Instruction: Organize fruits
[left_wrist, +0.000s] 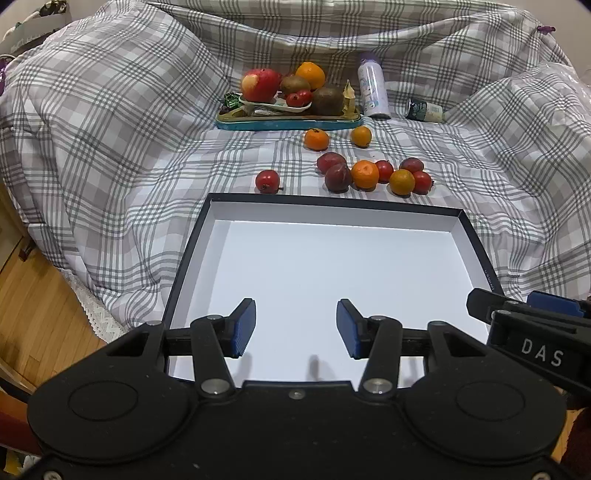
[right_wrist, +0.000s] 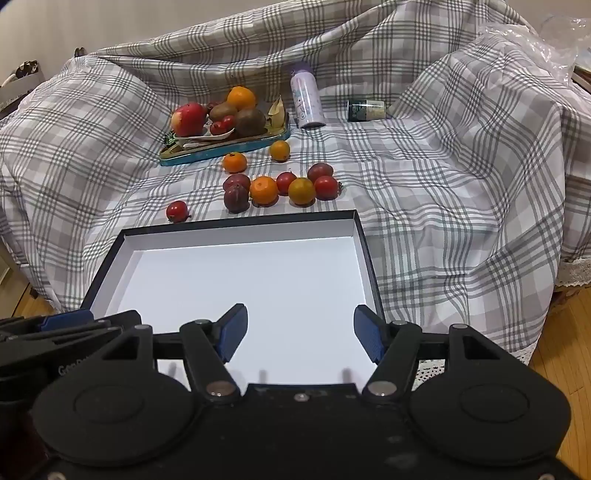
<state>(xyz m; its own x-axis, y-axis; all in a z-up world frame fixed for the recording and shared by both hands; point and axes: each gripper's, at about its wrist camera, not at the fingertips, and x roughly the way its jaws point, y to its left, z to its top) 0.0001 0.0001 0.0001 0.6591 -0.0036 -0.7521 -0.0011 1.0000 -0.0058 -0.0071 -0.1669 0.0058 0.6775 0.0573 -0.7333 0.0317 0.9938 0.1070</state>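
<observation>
fruit scattered beyond an empty box lid (left_wrist: 458, 236)
left tongs (left_wrist: 295, 328) and right tongs (right_wrist: 300, 334) both spread wide, pinching nothing, above it.

Black grippers (left_wrist: 295, 328), blue-padded fingers (left_wrist: 245, 326)
</observation>
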